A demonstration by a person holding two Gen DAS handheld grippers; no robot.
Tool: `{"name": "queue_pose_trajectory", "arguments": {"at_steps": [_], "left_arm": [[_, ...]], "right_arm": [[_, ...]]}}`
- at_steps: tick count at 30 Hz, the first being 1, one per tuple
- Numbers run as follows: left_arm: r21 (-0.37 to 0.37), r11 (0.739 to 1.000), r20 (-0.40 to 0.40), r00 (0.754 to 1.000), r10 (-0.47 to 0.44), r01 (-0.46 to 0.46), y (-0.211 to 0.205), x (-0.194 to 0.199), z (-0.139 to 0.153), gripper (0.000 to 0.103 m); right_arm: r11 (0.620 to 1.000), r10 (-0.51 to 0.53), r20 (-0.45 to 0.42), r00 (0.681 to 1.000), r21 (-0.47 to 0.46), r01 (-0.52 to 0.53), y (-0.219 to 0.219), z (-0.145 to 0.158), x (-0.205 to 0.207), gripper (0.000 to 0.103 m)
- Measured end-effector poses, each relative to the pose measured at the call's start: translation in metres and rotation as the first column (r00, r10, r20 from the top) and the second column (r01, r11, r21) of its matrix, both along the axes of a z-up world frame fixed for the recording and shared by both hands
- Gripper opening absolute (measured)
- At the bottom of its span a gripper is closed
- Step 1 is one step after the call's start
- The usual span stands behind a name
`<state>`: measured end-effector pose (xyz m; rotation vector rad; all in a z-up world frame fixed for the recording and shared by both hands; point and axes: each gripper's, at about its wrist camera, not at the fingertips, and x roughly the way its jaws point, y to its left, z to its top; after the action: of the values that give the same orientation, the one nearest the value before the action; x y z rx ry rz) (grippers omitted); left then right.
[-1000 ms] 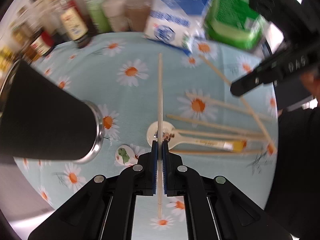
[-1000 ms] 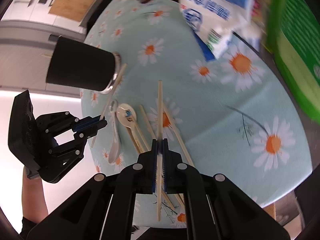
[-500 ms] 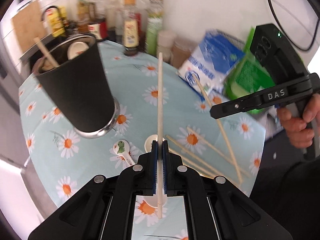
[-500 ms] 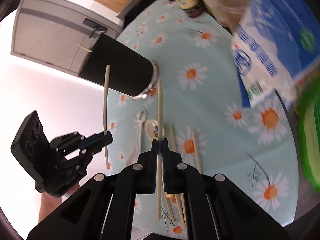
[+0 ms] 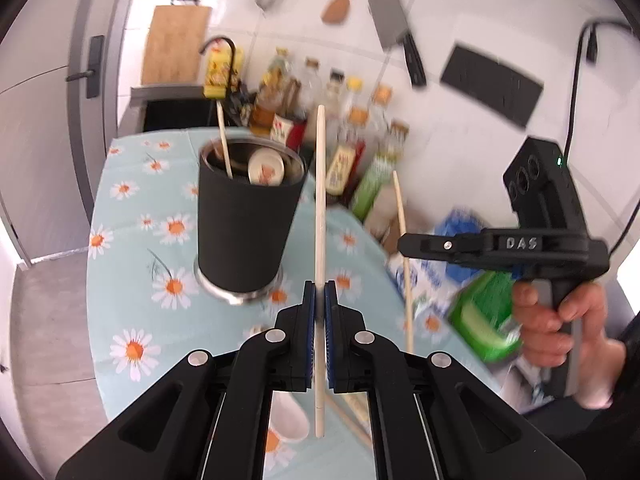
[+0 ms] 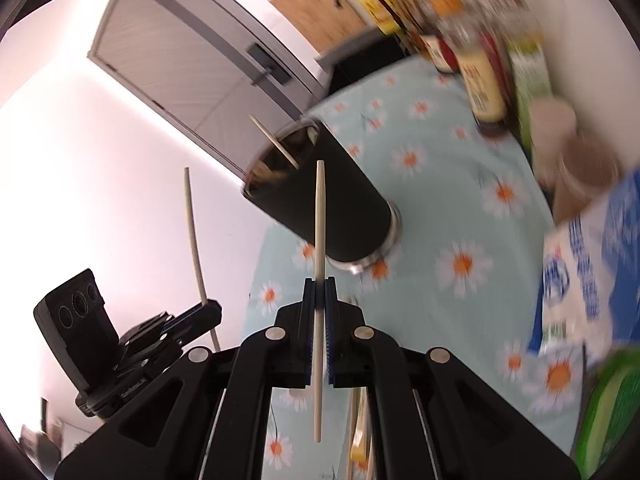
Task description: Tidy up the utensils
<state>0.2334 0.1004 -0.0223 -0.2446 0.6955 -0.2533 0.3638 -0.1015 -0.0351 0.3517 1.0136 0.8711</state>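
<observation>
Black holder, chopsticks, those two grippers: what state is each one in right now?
Black holder: upright on the tablecloth, one chopstick and a spoon standing inside.
Left gripper: shut on a chopstick, lifted off the table.
Right gripper: shut on another chopstick, also in the air.
Loose chopsticks: lying on the tablecloth.

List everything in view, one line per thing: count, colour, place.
Black cylindrical utensil holder: one, upright on the cloth, holding a chopstick and a spoon.
Pale wooden chopsticks: two held, one per tool; more lie on the cloth.
Daisy-print blue tablecloth: one, covering the table.
Condiment bottles: several, mixed colours, against the wall.
Blue-white bag: one, table's right.
Green package: one, beside the bag.
Left tool: black, shut on a chopstick.
Right tool: black, shut on a chopstick.
</observation>
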Motion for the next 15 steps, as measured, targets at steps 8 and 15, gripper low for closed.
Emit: {"name": "queue_pose_trajectory", "arguments": {"at_steps": [8,15], "left_arm": [[-0.096,0.991,0.103,0.989,0.103,-0.093,0.007,0.007,0.028,0.003],[-0.112,0.984,0.191,0.969,0.157,-0.138,0.009,0.022,0.047,0.003]], "right_arm": [[0.999,0.011,0.059,0.998,0.039,-0.013,0.014,0.024,0.029,0.006],[0.996,0.008,0.127,0.992,0.085,-0.019,0.031,0.049,0.046,0.006]]}}
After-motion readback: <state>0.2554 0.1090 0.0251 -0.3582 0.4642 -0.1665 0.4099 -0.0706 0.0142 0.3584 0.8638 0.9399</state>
